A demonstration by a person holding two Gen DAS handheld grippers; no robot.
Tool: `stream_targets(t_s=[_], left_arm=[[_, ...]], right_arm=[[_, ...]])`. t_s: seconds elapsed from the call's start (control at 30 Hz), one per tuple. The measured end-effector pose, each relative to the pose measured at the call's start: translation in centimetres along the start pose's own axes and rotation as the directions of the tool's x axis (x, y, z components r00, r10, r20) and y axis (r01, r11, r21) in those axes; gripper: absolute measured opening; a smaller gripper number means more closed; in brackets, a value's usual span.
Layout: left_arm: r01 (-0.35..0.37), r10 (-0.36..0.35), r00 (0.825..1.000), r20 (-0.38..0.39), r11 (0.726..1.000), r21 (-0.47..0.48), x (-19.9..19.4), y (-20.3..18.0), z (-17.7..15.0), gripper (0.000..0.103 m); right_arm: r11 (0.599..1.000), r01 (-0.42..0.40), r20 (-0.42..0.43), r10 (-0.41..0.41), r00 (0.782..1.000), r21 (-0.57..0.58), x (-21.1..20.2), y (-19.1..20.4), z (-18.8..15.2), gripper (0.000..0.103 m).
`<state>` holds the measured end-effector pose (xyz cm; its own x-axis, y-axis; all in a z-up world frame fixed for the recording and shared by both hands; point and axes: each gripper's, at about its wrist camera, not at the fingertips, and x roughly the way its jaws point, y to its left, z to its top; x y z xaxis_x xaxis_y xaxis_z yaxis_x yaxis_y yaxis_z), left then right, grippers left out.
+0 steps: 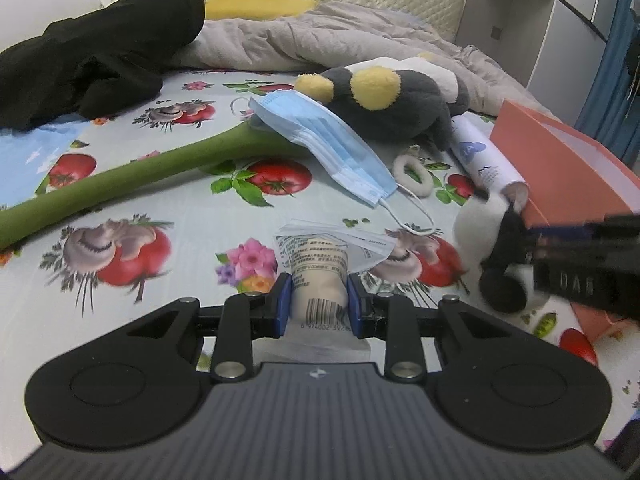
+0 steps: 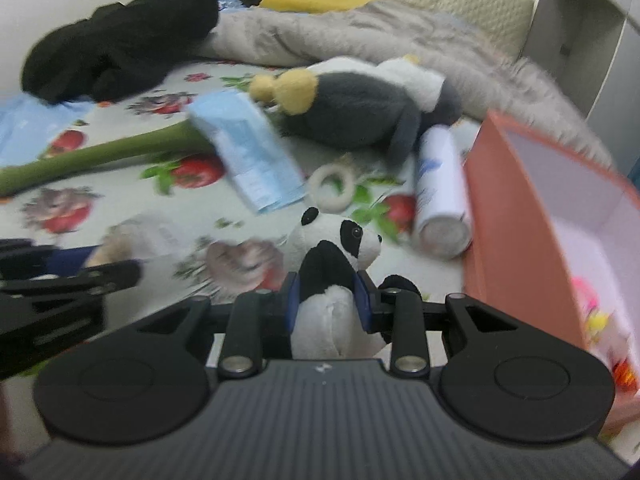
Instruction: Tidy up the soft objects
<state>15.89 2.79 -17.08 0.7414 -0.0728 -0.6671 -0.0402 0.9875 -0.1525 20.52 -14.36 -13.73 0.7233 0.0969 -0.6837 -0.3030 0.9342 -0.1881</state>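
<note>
Left wrist view:
- Your left gripper [image 1: 319, 300] is clenched on a packet [image 1: 318, 276] with a barcode label; both blue pads press its sides, and its crumpled top sticks out ahead of the fingers.
- Just ahead and right of it, a blue face mask [image 1: 324, 140] lies on the tomato-print sheet [image 1: 120, 208], draped over a green plush stem [image 1: 120, 176].
- Beyond the mask sits a grey and yellow plush toy [image 1: 392, 96]; a white fuzzy ring [image 1: 414, 174] lies near it.
- Far right: orange box [image 1: 560, 168], with a white spray can [image 1: 484, 156] touching its wall.
- Your right gripper [image 1: 516, 240] comes in from the right, carrying a panda plush [image 1: 480, 220].
- Black clothing [image 1: 100, 48] is piled far left, well apart.

Right wrist view (blurred):
- Your right gripper [image 2: 327, 300] grips the panda plush [image 2: 332, 264] around its body, head pointing forward.
- Orange box [image 2: 516, 220] stands just to the right, open, with its pale inside showing.
- Spray can [image 2: 438, 192] lies ahead, beside the box wall.
- Left gripper [image 2: 100, 276] is at the left edge.
</note>
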Motion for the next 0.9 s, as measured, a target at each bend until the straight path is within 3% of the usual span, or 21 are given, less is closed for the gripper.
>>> stream_targets(t_s=[0.23, 0.37, 0.67, 0.9], left_arm=[[0.017, -0.017, 1.000, -0.014, 1.000, -0.015, -1.9, -0.9, -1.4, 0.034], [0.029, -0.029, 0.999, -0.021, 1.000, -0.007, -2.2, -1.4, -1.8, 0.034], [0.030, -0.030, 0.999, -0.044, 1.000, -0.007, -1.5, -1.4, -2.2, 0.034], [0.022, -0.024, 0.998, -0.056, 0.999, -0.028, -1.1, -0.9, -2.4, 0.034]], right_arm=[[0.987, -0.134, -0.070, 0.140, 0.988, 0.094, -2.5, 0.7, -2.7, 0.037], [0.981, -0.155, -0.073, 0.164, 0.984, 0.120, -3.2, 0.3, -3.3, 0.059], [0.974, -0.211, -0.017, 0.213, 0.977, 0.080, -4.0, -1.4, -2.9, 0.058], [0.980, -0.199, -0.049, 0.200, 0.979, 0.026, -2.1, -0.4, -2.6, 0.054]])
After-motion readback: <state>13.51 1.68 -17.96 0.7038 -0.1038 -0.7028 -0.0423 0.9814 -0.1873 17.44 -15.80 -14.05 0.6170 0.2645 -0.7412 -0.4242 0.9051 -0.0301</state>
